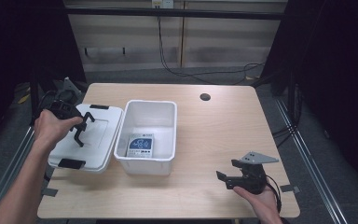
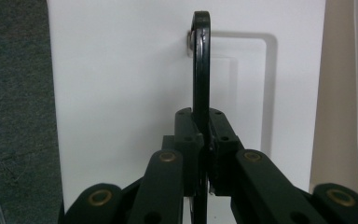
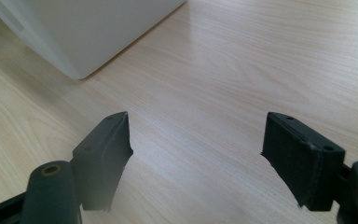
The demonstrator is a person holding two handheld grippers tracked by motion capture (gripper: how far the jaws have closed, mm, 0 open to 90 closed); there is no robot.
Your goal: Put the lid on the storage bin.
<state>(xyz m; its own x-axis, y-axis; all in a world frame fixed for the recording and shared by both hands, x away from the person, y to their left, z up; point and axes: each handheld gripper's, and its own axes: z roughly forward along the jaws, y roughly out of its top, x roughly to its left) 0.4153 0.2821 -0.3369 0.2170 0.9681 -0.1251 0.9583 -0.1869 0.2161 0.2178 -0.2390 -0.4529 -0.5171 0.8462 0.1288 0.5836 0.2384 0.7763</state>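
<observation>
A white lid (image 1: 98, 140) lies flat at the table's left edge, beside an open white bin (image 1: 168, 161). My left gripper (image 1: 79, 127) is above the lid, shut on its black carry handle (image 1: 89, 119). In the left gripper view the handle (image 2: 201, 60) stands edge-on between the closed jaws of the left gripper (image 2: 204, 123), over the lid (image 2: 121, 93). A blue and white packet (image 1: 141, 145) lies in the bin. My right gripper (image 1: 226, 177) hovers open near the front right of the table; the right gripper (image 3: 196, 140) has nothing between its jaws, with the bin's corner (image 3: 74, 32) ahead.
The lid carries black clips at its far end (image 1: 99, 107) and near end (image 1: 71, 163). The wooden table (image 1: 223, 135) has a round cable hole (image 1: 205, 97) at the back. Cables (image 1: 168, 65) run across the floor behind it.
</observation>
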